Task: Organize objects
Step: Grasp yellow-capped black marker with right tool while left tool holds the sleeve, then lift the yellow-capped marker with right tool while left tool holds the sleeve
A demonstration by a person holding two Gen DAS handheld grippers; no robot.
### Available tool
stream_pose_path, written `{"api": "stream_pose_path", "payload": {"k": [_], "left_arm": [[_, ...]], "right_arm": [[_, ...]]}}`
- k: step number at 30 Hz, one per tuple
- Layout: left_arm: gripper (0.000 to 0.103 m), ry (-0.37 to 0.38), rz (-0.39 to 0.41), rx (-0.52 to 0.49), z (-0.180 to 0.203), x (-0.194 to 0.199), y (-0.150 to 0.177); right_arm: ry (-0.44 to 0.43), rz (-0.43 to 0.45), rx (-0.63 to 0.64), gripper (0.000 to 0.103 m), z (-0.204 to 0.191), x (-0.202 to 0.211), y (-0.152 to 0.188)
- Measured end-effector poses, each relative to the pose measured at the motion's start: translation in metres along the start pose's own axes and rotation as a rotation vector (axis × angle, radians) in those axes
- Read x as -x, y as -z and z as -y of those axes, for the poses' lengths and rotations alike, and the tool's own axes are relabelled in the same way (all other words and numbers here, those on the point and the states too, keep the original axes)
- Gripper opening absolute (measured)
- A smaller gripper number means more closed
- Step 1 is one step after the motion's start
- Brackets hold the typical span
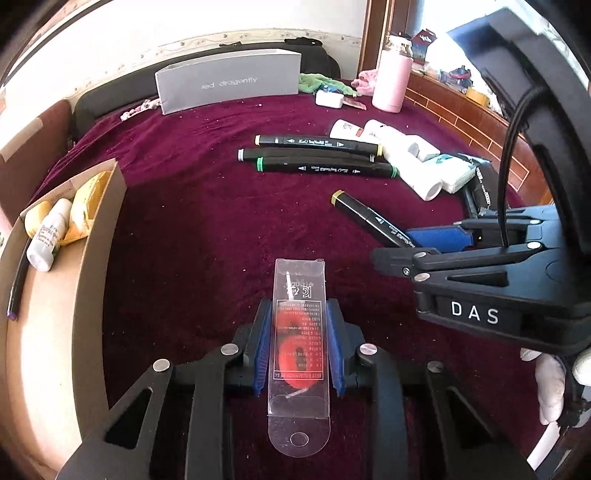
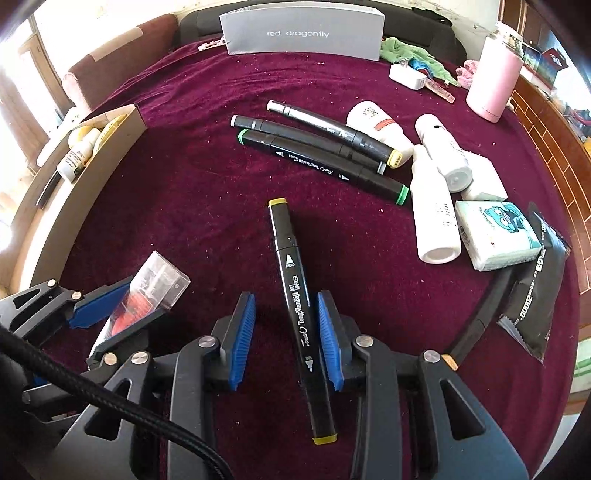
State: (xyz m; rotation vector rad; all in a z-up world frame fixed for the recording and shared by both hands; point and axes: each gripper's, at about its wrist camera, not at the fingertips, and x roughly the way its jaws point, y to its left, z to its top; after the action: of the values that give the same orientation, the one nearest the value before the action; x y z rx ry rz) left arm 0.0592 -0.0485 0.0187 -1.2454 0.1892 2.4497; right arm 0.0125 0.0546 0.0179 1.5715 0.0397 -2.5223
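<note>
My left gripper (image 1: pixel 298 343) is shut on a clear plastic packet (image 1: pixel 298 332) with a red item inside, held above the maroon cloth; it also shows in the right wrist view (image 2: pixel 147 291). My right gripper (image 2: pixel 286 339) is open around a black marker with olive-yellow caps (image 2: pixel 295 295) that lies on the cloth between the blue pads (image 2: pixel 328 339), against the right one. The same marker (image 1: pixel 369 218) shows in the left wrist view. Three more black markers (image 2: pixel 325 158) lie side by side further back. A cardboard box (image 1: pixel 85 236) stands on the left.
White bottles (image 2: pixel 436 210), a tissue pack (image 2: pixel 495 236) and a black sachet (image 2: pixel 535 291) lie on the right. The box holds a small white bottle (image 1: pixel 48 236) and yellow items. A grey "red dragonfly" box (image 2: pixel 303 35), a charger (image 2: pixel 406 75) and a pink flask (image 2: pixel 493 81) stand at the back.
</note>
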Motion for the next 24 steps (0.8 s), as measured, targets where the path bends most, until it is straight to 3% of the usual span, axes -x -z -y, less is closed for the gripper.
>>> {"api": "stream_pose_path", "payload": {"k": [3,9,24], "left_arm": [[0.023,0.018,0.005,0.006,0.000,0.006,0.004],[0.023,0.075,0.007,0.040,-0.003,0.015,0.010],[0.023,0.123,0.044,0.082,-0.009,0.045,0.022]], "right_arm": [[-0.016,0.000,-0.031,0.031,0.002,0.002,0.003],[-0.085,0.008,-0.120,0.014,0.016,0.006,0.008],[-0.165,0.047,-0.149,0.012,0.011,0.032,0.030]]}}
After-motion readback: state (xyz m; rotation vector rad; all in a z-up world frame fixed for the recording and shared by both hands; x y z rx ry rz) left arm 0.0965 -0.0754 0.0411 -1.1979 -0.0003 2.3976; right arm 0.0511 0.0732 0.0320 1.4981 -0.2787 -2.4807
